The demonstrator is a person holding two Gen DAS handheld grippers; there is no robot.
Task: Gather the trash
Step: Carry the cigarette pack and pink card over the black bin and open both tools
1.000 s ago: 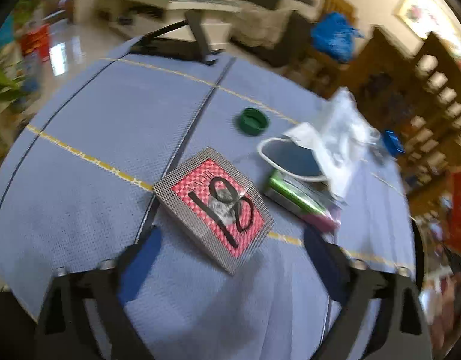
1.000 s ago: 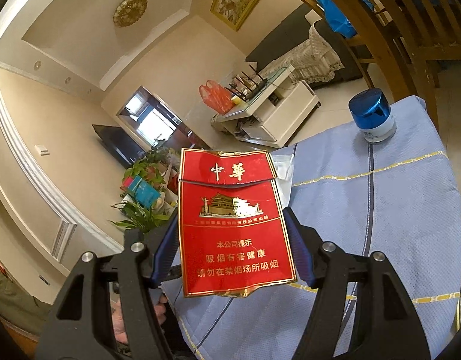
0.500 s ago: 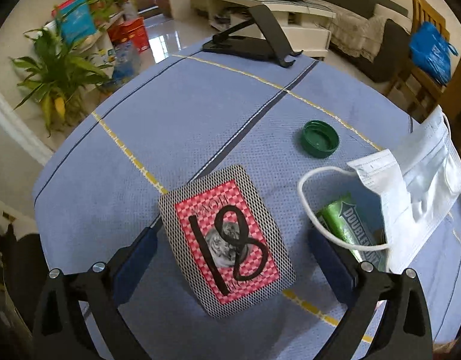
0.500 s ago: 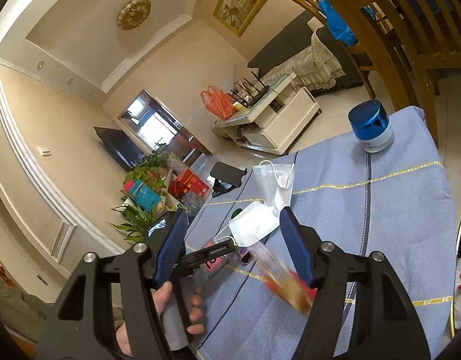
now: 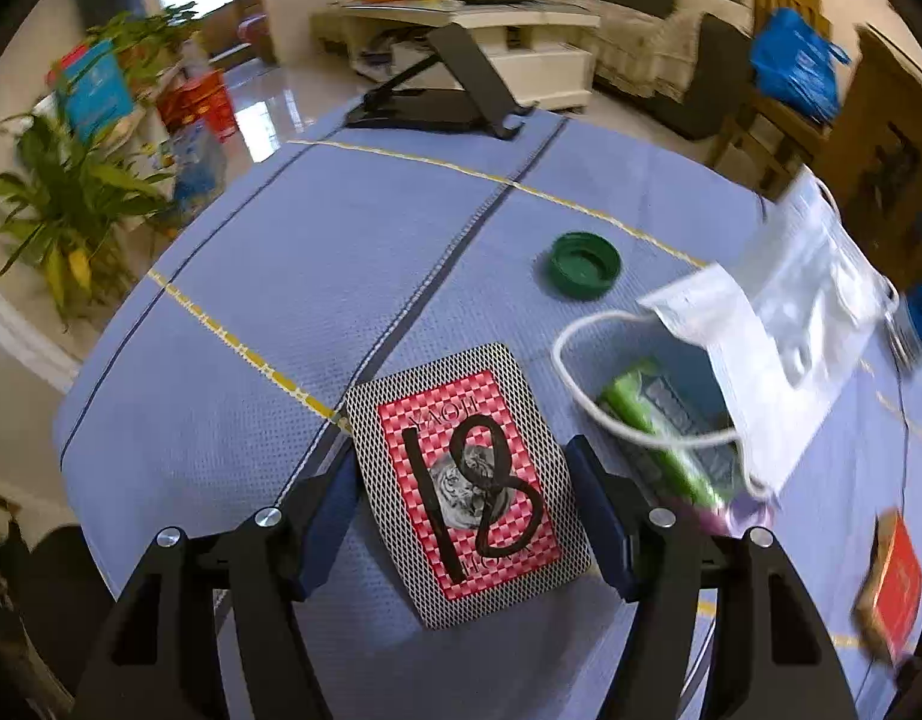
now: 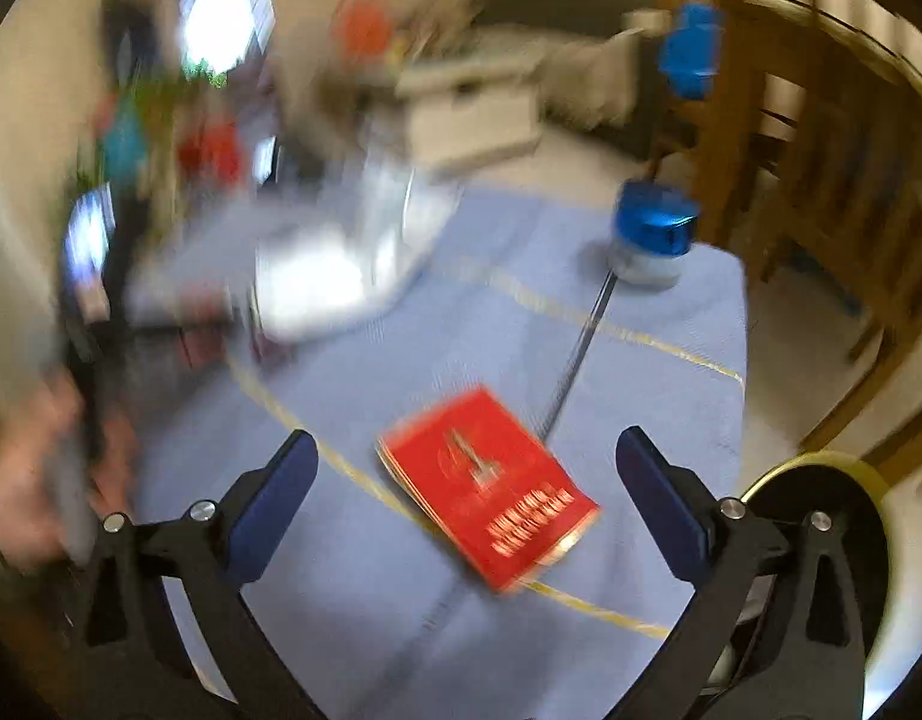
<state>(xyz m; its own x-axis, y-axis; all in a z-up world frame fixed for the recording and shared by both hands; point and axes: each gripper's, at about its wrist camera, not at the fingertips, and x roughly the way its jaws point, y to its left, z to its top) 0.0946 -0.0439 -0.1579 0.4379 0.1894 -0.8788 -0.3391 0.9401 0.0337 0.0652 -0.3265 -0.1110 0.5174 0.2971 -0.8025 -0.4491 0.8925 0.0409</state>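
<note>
Red-checked card box (image 5: pixel 469 492), long axis up-frame, sits btwn our left gripper (image 5: pixel 461 486) jaws, closing; right gripper (image 6: pixel 466 468) is opening, empty.

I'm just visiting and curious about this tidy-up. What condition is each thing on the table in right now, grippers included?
Card box: flat on the cloth, between the closing left gripper jaws.
Red cigarette pack: lying loose, blurred.
Right gripper: opening, holding nothing.
Green cap: upside down.
Face mask: crumpled over the green wrapper.
Blue-lidded jar: upright, closed.
</note>
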